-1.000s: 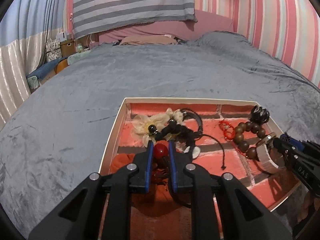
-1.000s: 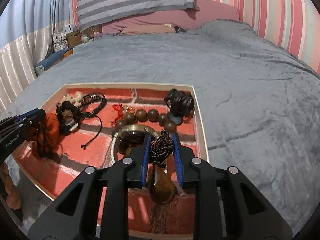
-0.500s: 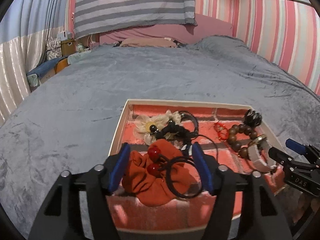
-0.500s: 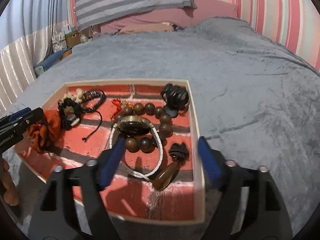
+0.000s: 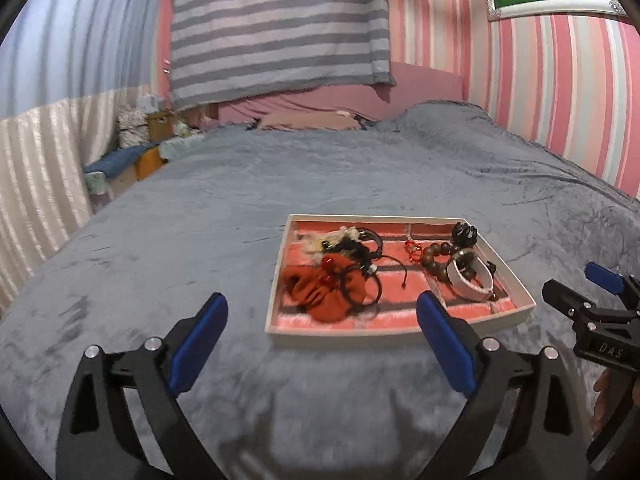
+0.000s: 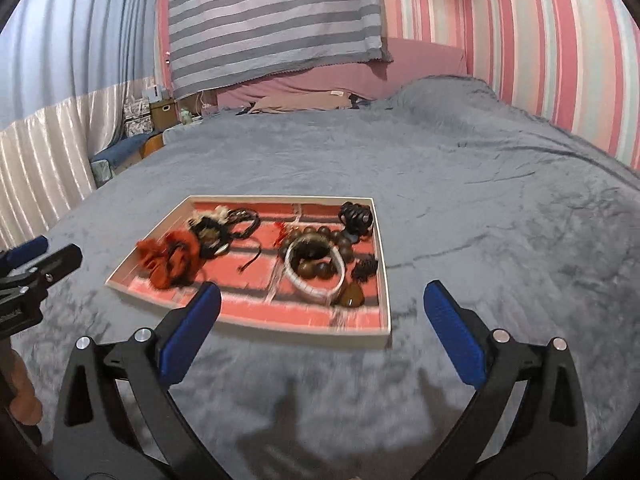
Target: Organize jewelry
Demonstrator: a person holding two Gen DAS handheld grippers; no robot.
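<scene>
A shallow white tray [image 5: 360, 336] [image 6: 280, 330] with a brick-pattern lining lies on the grey bed. In it are an orange scrunchie [image 5: 320, 296] [image 6: 168, 256], black cord bracelets [image 5: 360, 244], a wooden bead bracelet [image 6: 320, 268], a white strap [image 5: 472, 280], a black claw clip [image 6: 356, 218] and an amber pendant [image 6: 352, 296] on a black knot. My left gripper [image 5: 320, 304] hangs back from the tray's near edge, jaws opening wide, nothing held. My right gripper [image 6: 322, 290] does the same at the tray's near right corner.
The grey blanket [image 5: 200, 220] spreads wide around the tray. A striped cloth [image 5: 280, 28] hangs over the pink headboard, and boxes [image 6: 162, 114] crowd the far left bedside. A person's hand [image 6: 20, 392] shows at the lower left of the right wrist view.
Both grippers went from shut to wide open. The left let go of the red-bead hair tie, the right let go of the pendant's knot. Both pulled back and up from the tray.
</scene>
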